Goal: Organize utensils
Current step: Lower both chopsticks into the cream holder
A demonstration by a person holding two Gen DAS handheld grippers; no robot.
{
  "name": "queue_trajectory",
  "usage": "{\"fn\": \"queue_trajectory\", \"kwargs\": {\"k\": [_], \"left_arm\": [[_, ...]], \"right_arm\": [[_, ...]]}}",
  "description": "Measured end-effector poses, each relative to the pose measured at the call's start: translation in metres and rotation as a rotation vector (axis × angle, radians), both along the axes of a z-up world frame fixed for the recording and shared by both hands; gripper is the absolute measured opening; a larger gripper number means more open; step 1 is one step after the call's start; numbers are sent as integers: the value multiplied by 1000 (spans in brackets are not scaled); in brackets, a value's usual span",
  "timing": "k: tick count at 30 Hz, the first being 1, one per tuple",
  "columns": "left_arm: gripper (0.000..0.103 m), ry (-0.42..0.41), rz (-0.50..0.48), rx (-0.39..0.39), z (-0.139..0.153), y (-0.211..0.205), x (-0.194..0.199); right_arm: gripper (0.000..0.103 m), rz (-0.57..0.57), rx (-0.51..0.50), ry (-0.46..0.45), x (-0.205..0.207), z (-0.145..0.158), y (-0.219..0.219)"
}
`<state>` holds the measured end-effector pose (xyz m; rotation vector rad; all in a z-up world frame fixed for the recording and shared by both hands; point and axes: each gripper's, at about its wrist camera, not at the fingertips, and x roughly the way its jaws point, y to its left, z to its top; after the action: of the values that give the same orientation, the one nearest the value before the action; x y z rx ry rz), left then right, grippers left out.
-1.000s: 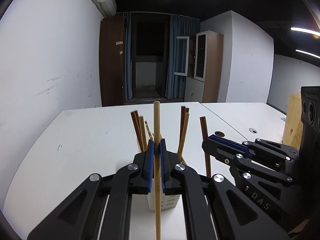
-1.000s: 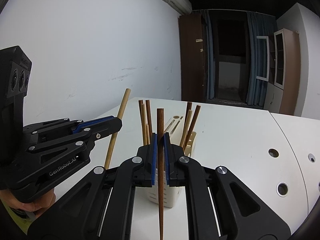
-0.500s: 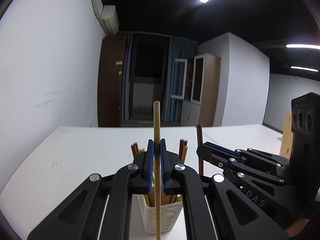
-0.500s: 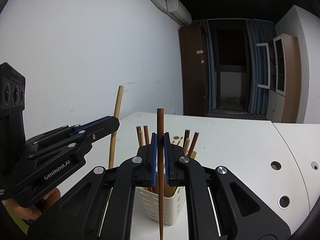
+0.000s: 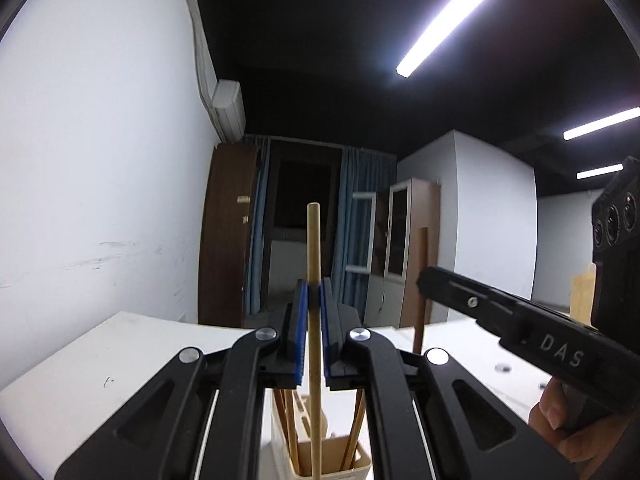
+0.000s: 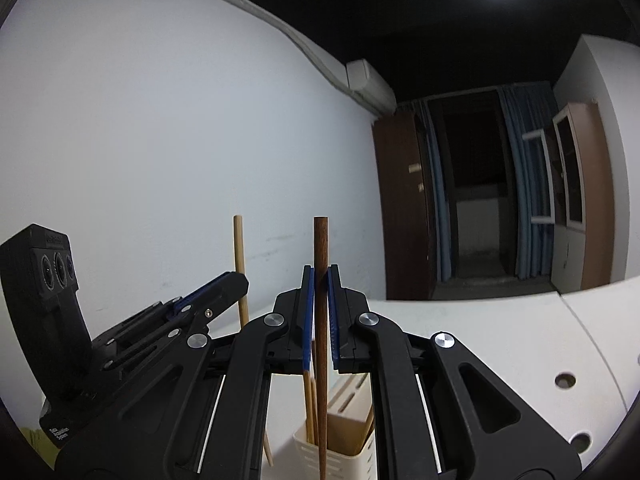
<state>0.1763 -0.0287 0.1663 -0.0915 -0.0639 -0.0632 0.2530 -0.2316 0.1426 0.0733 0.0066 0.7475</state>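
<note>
While each chopstick is kept upright for dropping in, the left claw (image 5: 312, 336) clamps a pale chopstick (image 5: 313, 264) and the right claw (image 6: 320, 312) a dark chopstick (image 6: 321, 264), both above the cream holder (image 6: 340, 450) on the table (image 6: 480, 344).

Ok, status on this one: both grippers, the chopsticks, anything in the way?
Left gripper shut on light chopstick. Right gripper shut on dark chopstick. Both upright over cream holder. Nothing in the way.
</note>
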Motion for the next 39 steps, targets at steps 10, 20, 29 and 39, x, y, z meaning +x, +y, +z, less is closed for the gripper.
{"fn": "queue_trajectory", "kwargs": {"k": [10,20,29,39], "left_arm": [[6,-196,25,-39,-1,-2,-12],[6,-128,44,-31,-15,-3,28],[6,-39,35,-26,-28,0,47],[6,6,23,-1,-39,5,51]], "right_arm": [[6,8,135,-111,1,2,-17],[6,-24,100,-46,36,-15,-3],[6,-30,40,3,42,-29,4],[6,-50,-20,38,42,-42,9]]}}
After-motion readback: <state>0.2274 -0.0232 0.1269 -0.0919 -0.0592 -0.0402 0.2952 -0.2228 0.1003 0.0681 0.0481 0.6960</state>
